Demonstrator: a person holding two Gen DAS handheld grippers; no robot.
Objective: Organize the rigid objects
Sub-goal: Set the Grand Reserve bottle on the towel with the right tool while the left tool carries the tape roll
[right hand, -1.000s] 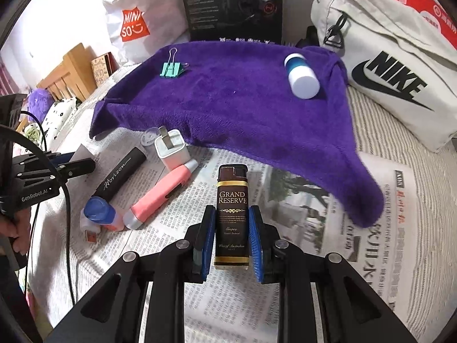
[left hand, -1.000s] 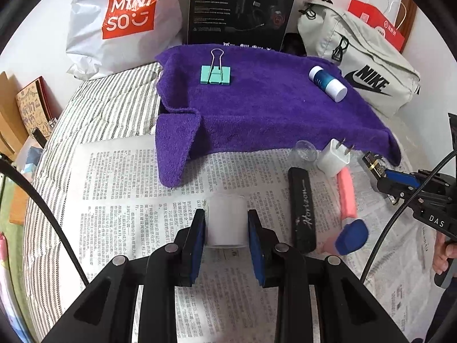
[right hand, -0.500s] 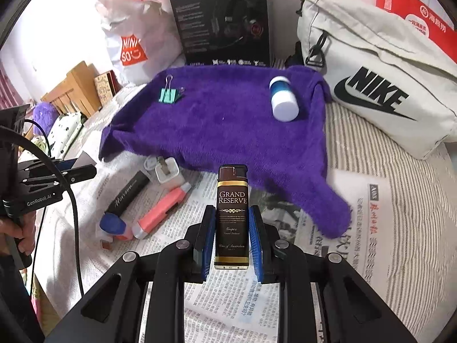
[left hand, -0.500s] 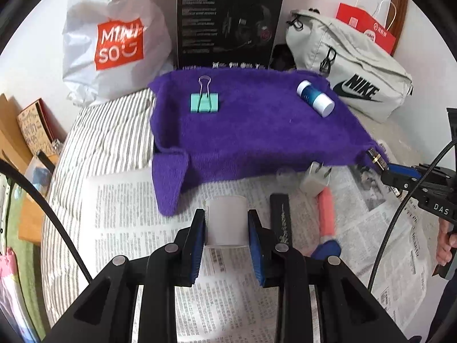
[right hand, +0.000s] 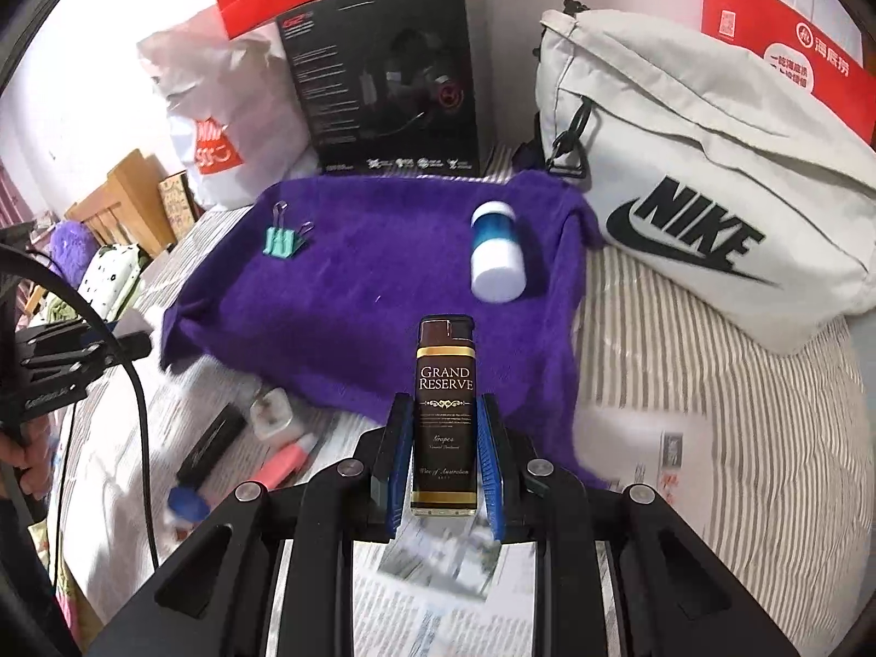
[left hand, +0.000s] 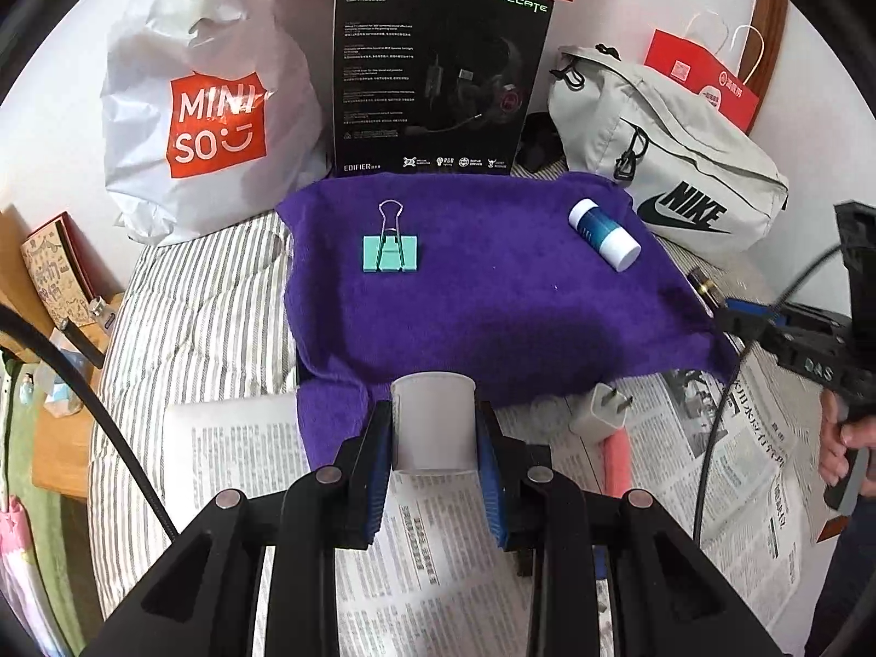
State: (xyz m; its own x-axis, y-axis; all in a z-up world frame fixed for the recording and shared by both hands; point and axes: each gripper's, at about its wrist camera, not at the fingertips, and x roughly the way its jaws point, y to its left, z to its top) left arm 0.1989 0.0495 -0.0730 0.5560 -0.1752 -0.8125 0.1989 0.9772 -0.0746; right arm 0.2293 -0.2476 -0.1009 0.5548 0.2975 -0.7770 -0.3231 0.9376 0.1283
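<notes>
The left gripper [left hand: 433,441] had its fingers closed on a small white cup [left hand: 432,420], which it held upright above the near edge of the purple towel [left hand: 493,301]. The right gripper [right hand: 442,462] had its fingers pressed on both sides of a dark lighter [right hand: 444,416] with the words "Grand Reserve", held upright over the near part of the same towel. On the towel lay a green binder clip [left hand: 390,252] near the far left corner and a blue and white bottle [left hand: 603,234] on its side near the far right. On the newspaper [left hand: 755,438] below the towel lay a white plug adapter [right hand: 274,410], a black pen case [right hand: 211,443], a pink marker [right hand: 282,465] and a blue cap [right hand: 188,502], close to each other. The towel and the newspaper were spread on a striped bed [right hand: 739,410].
</notes>
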